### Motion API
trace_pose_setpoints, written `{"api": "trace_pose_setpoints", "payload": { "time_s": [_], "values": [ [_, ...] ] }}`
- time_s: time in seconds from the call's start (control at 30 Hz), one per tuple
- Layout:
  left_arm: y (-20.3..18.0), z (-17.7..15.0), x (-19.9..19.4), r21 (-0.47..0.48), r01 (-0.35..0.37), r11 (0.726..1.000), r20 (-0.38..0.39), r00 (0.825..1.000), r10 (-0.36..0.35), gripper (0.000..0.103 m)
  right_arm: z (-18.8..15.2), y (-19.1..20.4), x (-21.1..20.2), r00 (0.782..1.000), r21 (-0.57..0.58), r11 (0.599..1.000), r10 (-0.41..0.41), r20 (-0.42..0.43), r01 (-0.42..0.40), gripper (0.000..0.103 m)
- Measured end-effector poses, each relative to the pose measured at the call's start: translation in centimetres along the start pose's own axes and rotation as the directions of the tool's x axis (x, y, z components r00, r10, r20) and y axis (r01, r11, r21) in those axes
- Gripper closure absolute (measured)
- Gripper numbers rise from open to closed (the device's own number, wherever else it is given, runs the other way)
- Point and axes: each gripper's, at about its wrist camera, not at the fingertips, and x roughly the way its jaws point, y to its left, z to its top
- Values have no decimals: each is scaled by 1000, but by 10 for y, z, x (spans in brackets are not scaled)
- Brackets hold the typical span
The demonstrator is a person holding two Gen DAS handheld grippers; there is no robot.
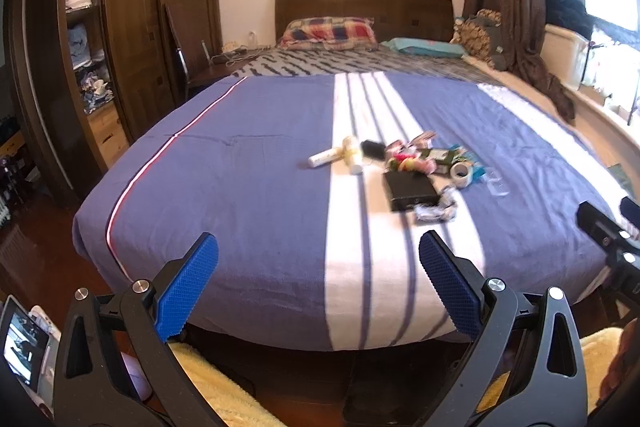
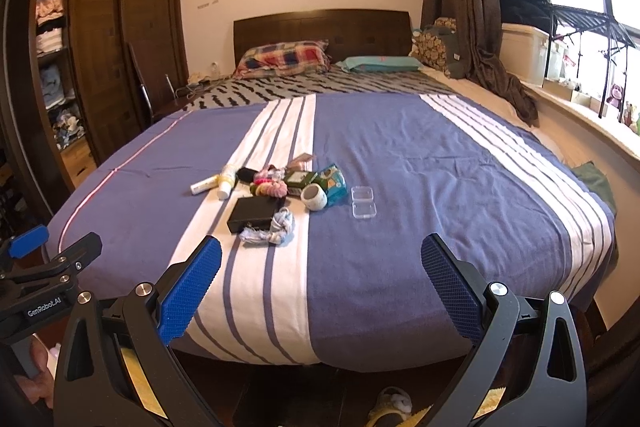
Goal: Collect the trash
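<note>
Right wrist view: I stand at the foot of the bed (image 2: pixel 400 155), with my right hand-held gripper (image 2: pixel 320 291) held above its near edge, jaws spread wide and nothing between the blue pads (image 2: pixel 192 291). My left hand-held gripper (image 1: pixel 318 283) is in the same condition: fully open, empty, short of the items.

Location of the task's items: a cluster lies on the blue-and-white striped cover, left of centre in the right wrist view, well beyond both grippers. Noted in it:
- a black box (image 2: pixel 254 213) nearest me, with a pale knotted rag or cord (image 2: pixel 272 229) touching its near right corner;
- a roll of tape (image 2: pixel 314 197) just right of the box, against a teal packet (image 2: pixel 332 183);
- a clear plastic case (image 2: pixel 363 202), lying open, a little apart to the right;
- two pale tubes or bottles (image 2: pixel 218 183) on the far left of the cluster;
- a heap of coloured hair ties (image 2: pixel 270 183) and a green carton (image 2: pixel 300 179) behind the box.

Which of these count as trash I cannot settle from here; the rag, packet and wrappers look likeliest.

Progress, in my judgement: nothing collected. No bin or bag is visible in either view. Everything remains: reach in, pick each piece, find a receptacle.
</note>
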Motion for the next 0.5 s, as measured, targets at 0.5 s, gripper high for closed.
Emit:
{"api": "trace_pose_setpoints", "payload": {
  "time_s": [0.5],
  "values": [
    [-2, -18, 86, 10, 45, 999, -128, 991, -43, 8, -21, -27, 81, 991, 26, 998, -46, -123, 49, 3]
  ]
}}
